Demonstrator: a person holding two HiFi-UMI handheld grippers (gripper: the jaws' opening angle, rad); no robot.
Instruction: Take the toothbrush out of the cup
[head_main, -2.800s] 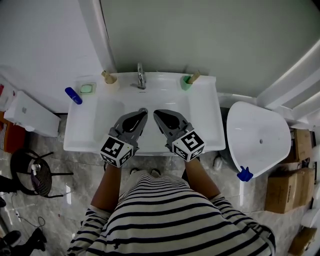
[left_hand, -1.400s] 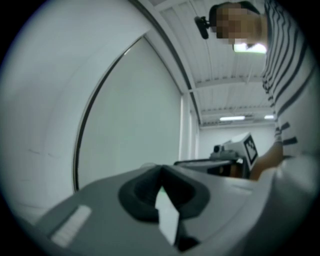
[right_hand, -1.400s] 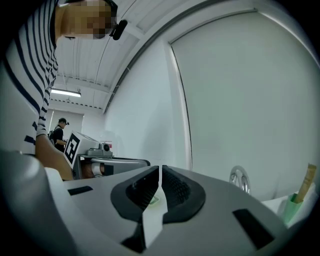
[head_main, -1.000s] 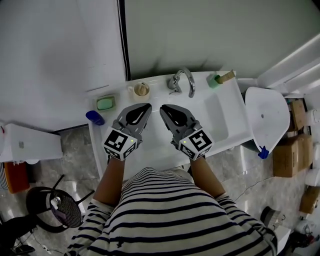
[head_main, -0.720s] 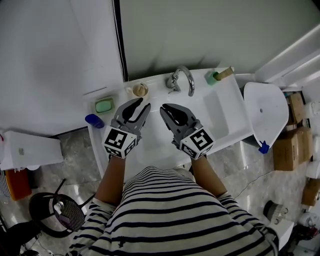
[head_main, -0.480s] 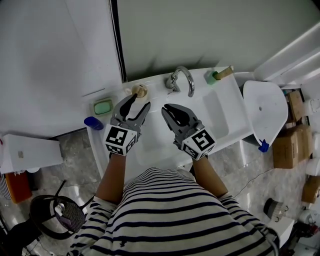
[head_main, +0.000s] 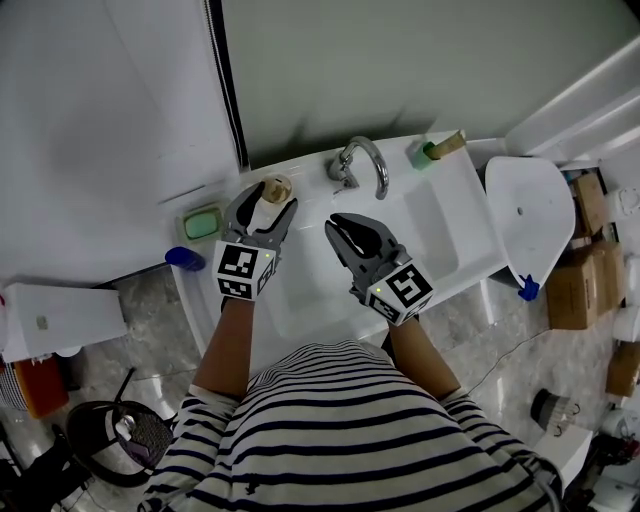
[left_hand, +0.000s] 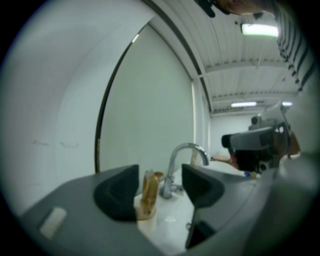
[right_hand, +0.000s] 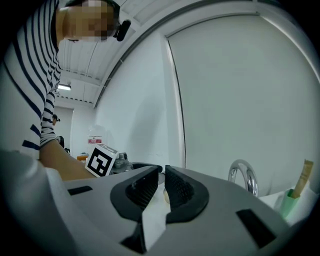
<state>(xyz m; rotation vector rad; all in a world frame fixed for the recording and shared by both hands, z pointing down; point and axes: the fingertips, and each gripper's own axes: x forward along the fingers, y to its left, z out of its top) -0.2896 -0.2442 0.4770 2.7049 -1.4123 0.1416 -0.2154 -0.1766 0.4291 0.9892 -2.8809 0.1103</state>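
A white cup (head_main: 277, 190) with a tan toothbrush (left_hand: 148, 189) upright in it stands on the sink's back ledge, left of the faucet (head_main: 362, 164). My left gripper (head_main: 264, 203) is right in front of that cup. Its jaws have just been opening and now stand wide. In the left gripper view the toothbrush shows between the jaws, nearer the left one, and no pad touches it. My right gripper (head_main: 344, 229) hovers shut over the basin (head_main: 420, 225) with nothing in it. A green cup (head_main: 424, 154) with another tan brush (right_hand: 303, 183) stands at the back right.
A green soap dish (head_main: 203, 221) and a blue object (head_main: 183, 257) lie on the sink's left side. The faucet (left_hand: 183, 159) arches over the basin between the two cups. A white oval fixture (head_main: 540, 215) stands right of the sink, a wall and mirror panel just behind.
The left gripper has moved forward toward the white cup and its jaws went from shut to wide open. The right gripper has stayed shut over the basin.
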